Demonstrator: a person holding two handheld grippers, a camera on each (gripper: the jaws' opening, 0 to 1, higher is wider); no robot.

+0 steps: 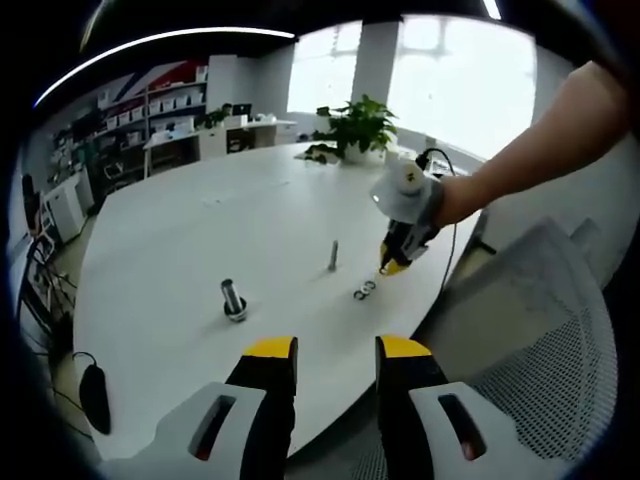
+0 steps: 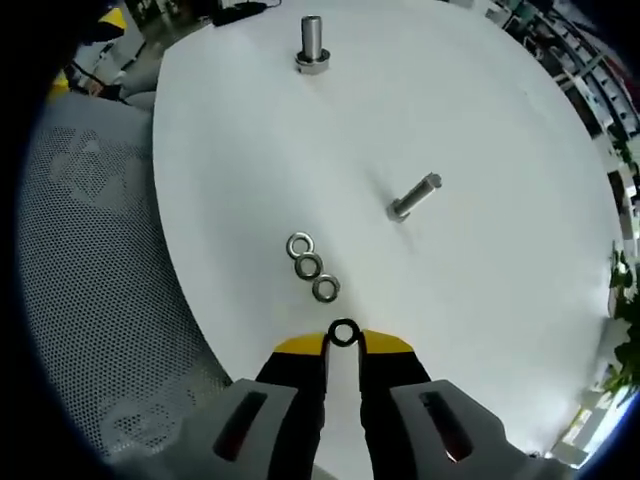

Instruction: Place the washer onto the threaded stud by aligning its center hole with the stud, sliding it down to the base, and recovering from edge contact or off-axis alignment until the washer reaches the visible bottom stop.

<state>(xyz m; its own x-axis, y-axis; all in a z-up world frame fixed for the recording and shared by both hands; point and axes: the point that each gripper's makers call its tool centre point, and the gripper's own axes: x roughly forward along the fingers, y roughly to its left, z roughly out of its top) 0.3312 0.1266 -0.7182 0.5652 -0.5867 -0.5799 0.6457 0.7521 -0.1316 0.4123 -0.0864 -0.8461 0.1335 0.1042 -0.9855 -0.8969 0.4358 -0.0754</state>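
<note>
Washer: we see a small silver metal ring washer (image 2: 343,333) pinched at the tips of our right gripper (image 2: 343,343).
Spare washers: three silver rings (image 2: 309,266) just ahead of it on the white round table (image 2: 480,120).
Stud: upright grey threaded stud (image 2: 412,198) farther ahead, to the right.
Left gripper (image 1: 335,350): narrowly parted, holding nothing.

We see one metal washer (image 2: 343,333) pinched edge-on at the tips of the right gripper (image 2: 343,343), above the white worktop (image 2: 480,120). Three more washers (image 2: 311,266) lie flat in a touching row nearby. The thin threaded stud (image 2: 413,197) stands upright beyond them.
</note>
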